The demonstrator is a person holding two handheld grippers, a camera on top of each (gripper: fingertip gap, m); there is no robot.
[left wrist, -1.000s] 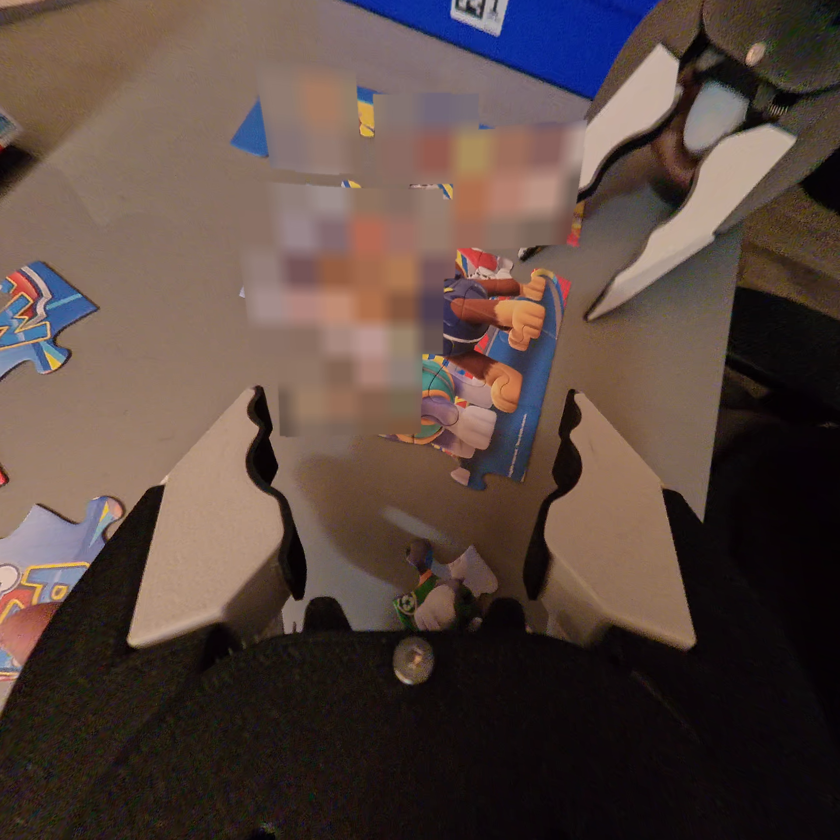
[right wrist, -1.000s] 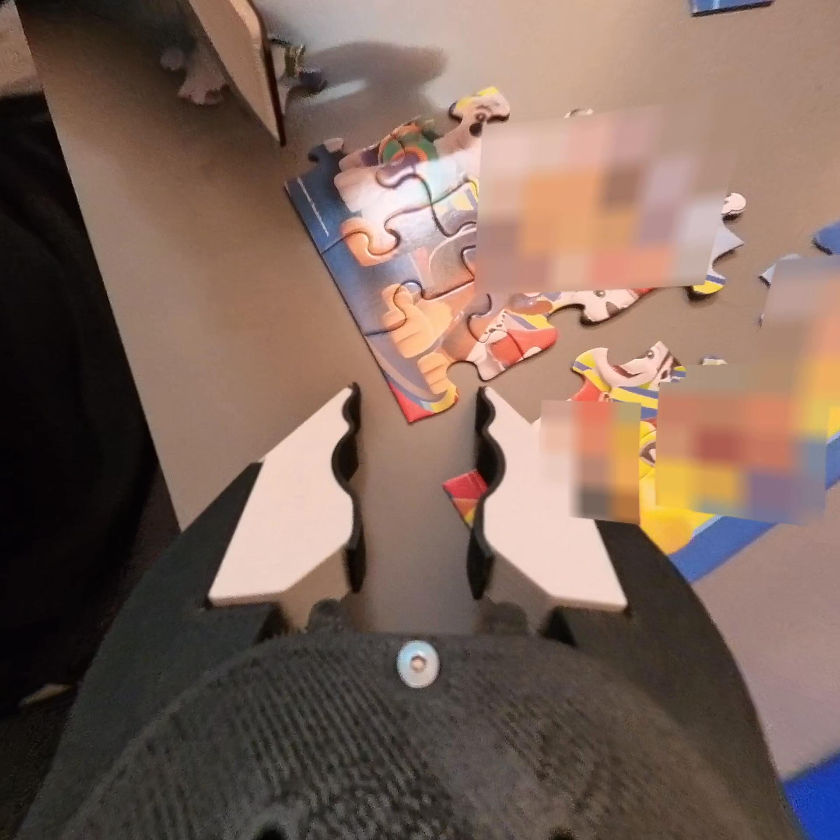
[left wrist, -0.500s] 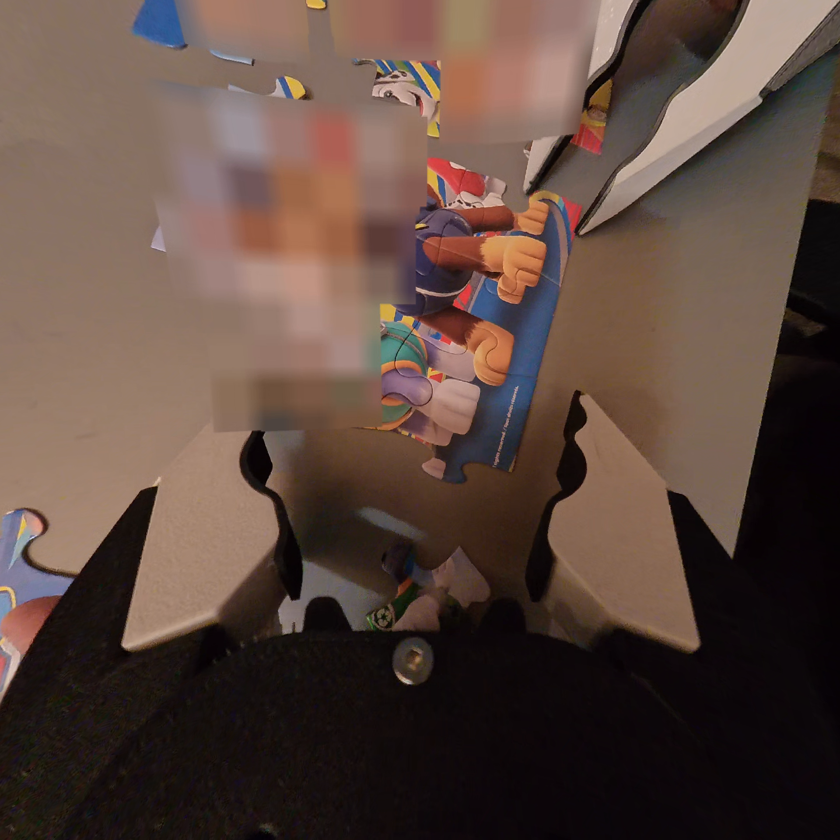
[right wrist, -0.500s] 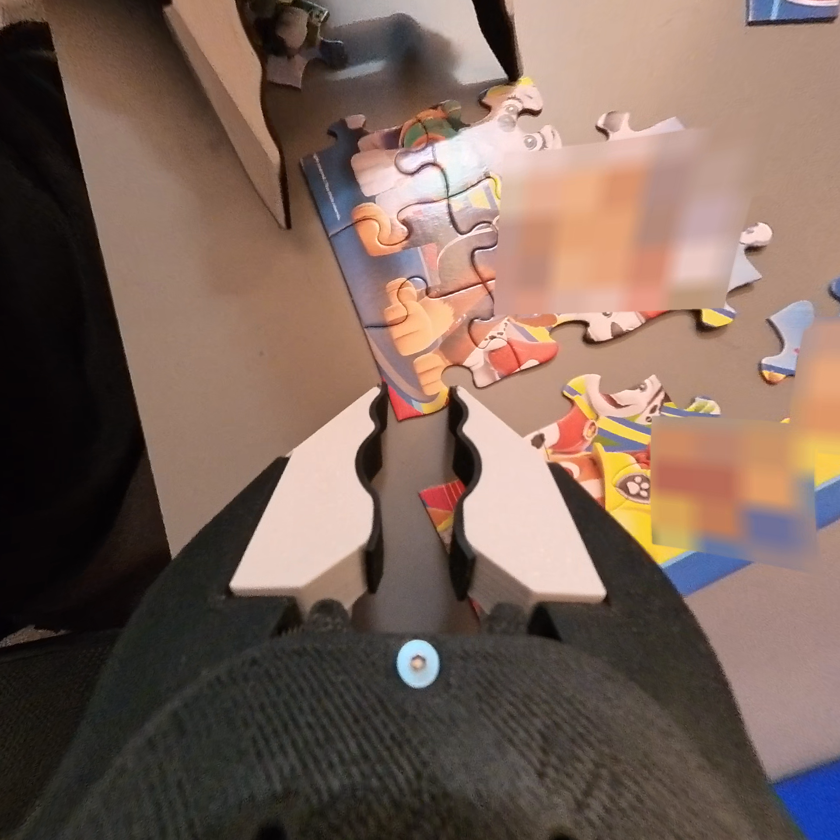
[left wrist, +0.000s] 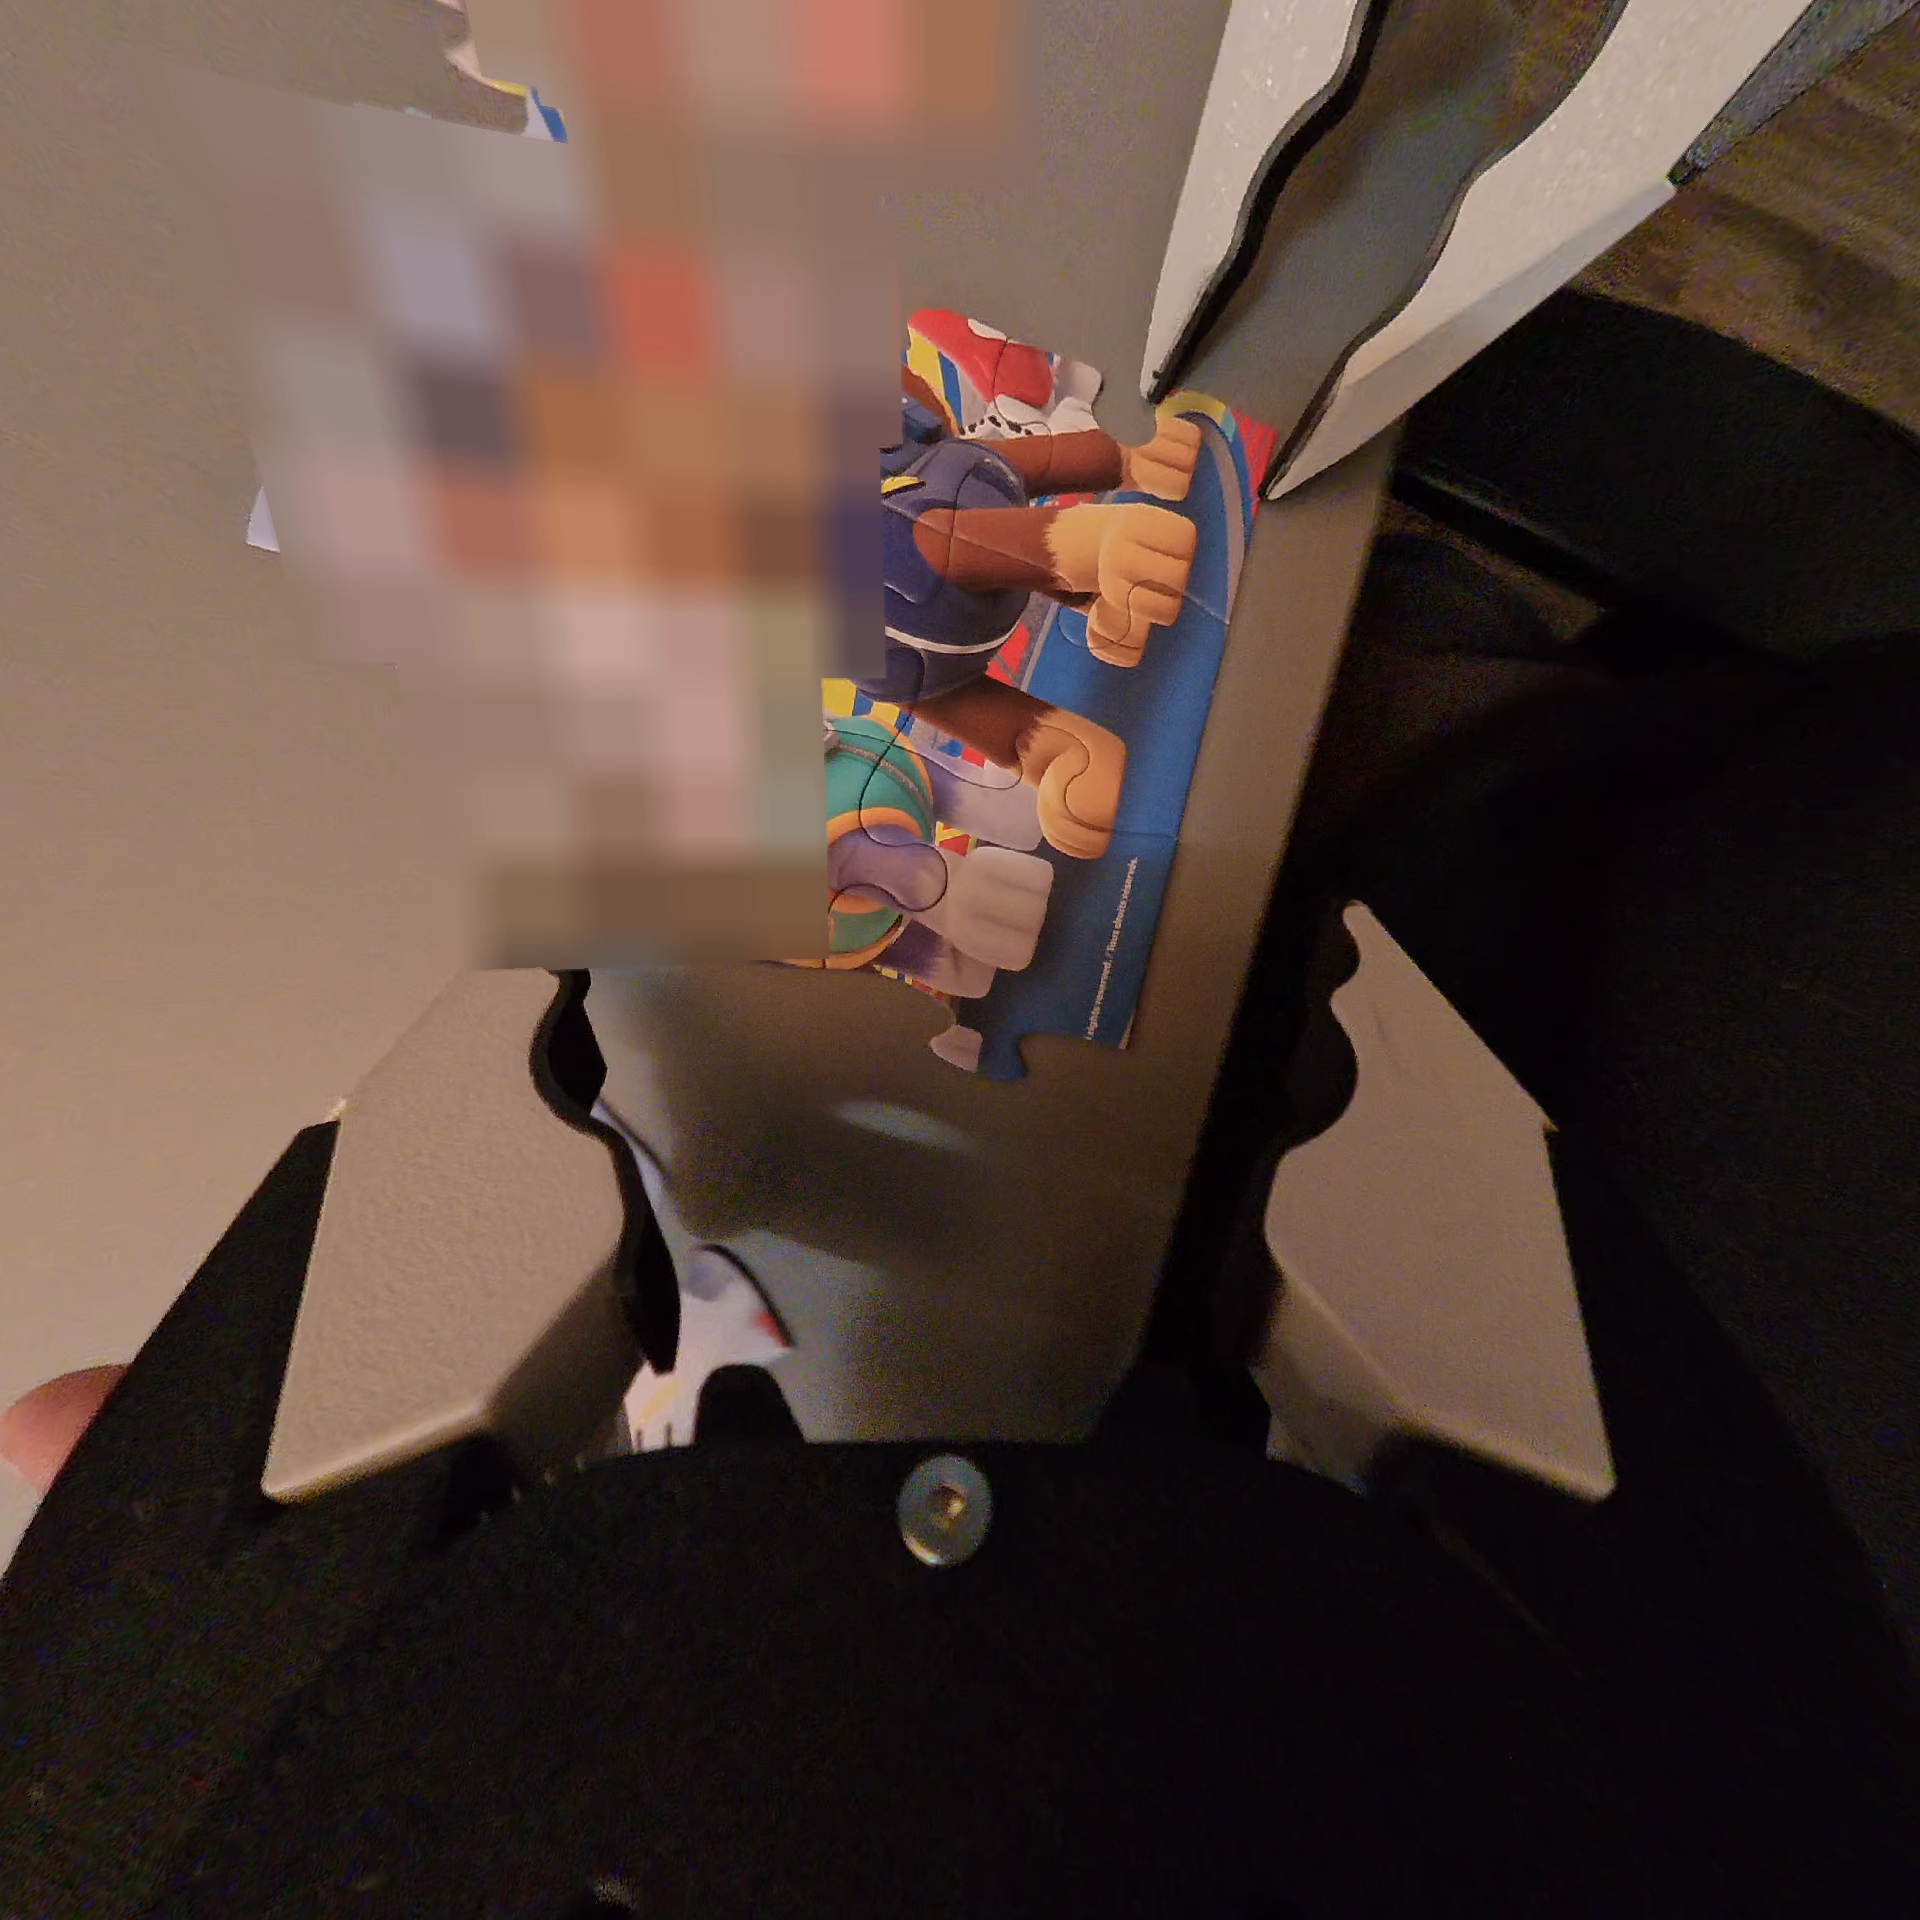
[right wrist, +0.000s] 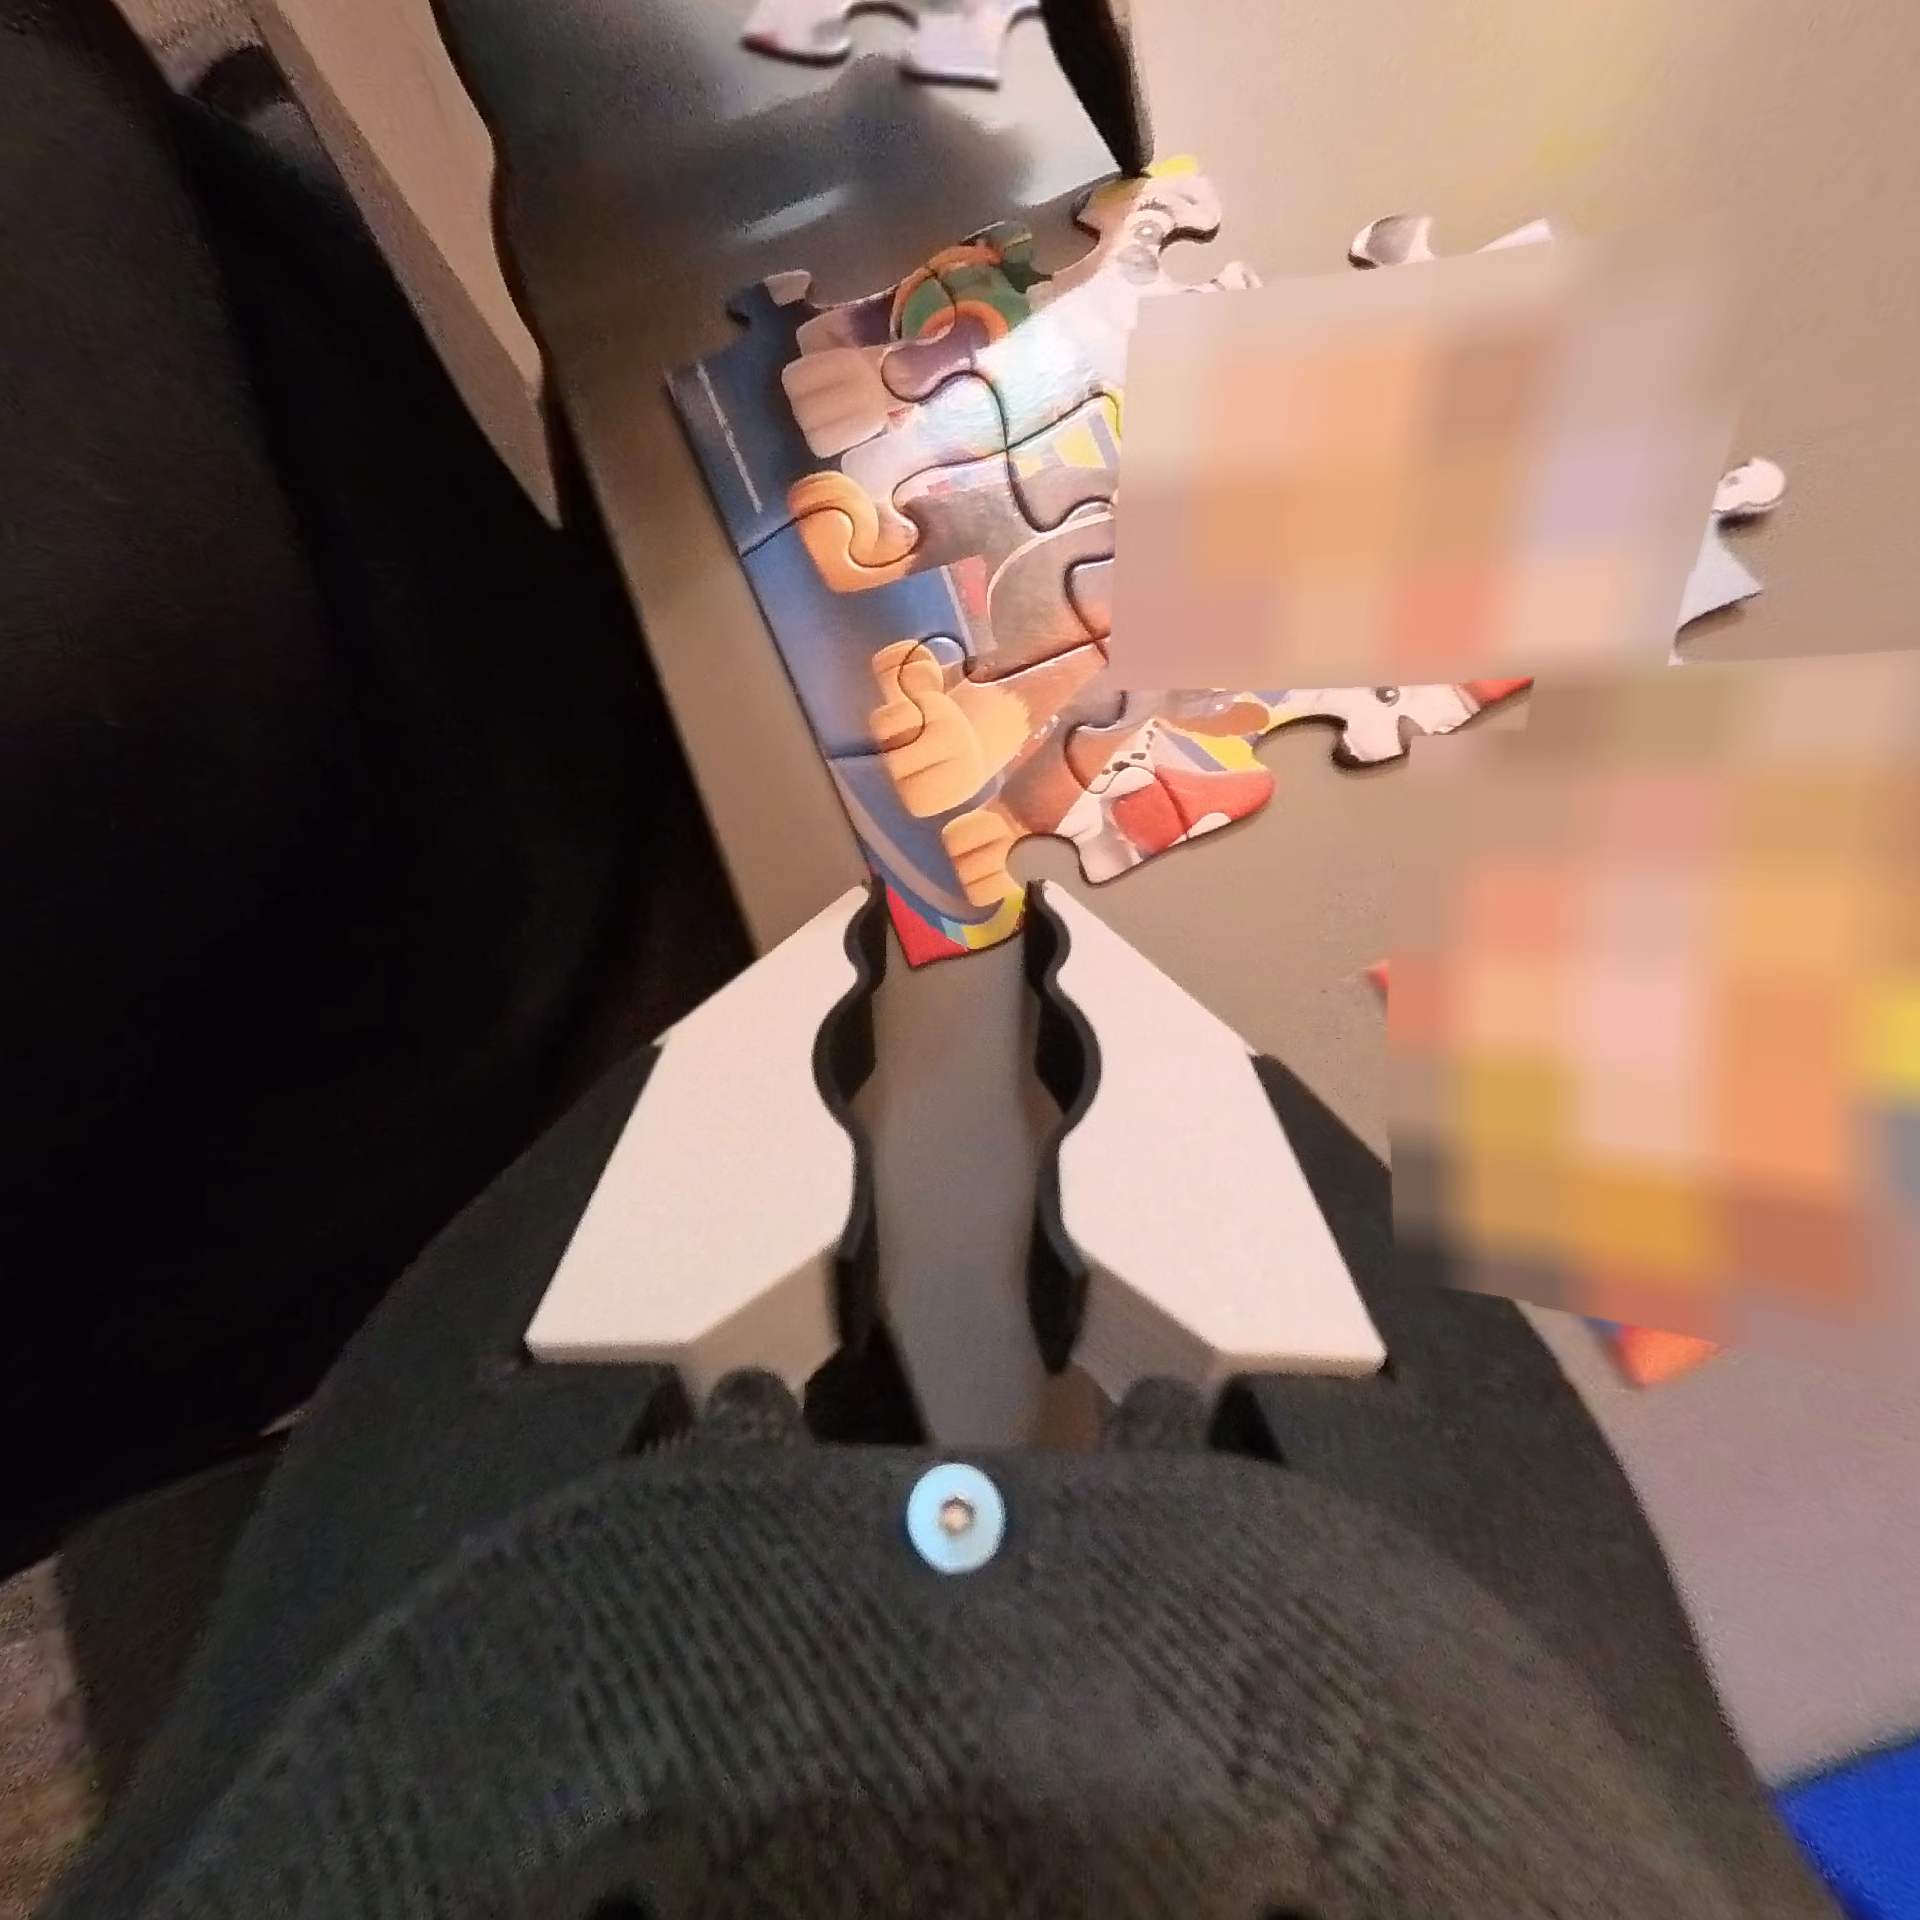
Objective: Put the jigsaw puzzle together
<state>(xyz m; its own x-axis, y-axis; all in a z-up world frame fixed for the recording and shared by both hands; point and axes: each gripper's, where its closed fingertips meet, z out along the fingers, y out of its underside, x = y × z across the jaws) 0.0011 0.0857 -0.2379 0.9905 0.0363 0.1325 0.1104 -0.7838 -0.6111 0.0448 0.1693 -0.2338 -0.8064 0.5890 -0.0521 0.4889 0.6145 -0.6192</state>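
Your right gripper [right wrist: 951, 914] has its 2 fingers set narrowly apart at the near corner of the joined jigsaw section [right wrist: 935, 582] on the grey table [right wrist: 644, 582], the tips on either side of that red and yellow corner, with nothing lifted. Your left gripper [left wrist: 956, 997] stands wide apart at the section's opposite end, gripping nothing. A loose puzzle piece [left wrist: 717, 1320] lies beside its left finger [left wrist: 457, 1226].

surface: grey-tan table [left wrist: 125, 727], matte, straight edge on one side | beyond edge: dark, unlit space [left wrist: 1662, 831], nothing clear | corner: strip of blue [right wrist: 1849, 1808] | light: warm, dim, soft shadows on the tabletop
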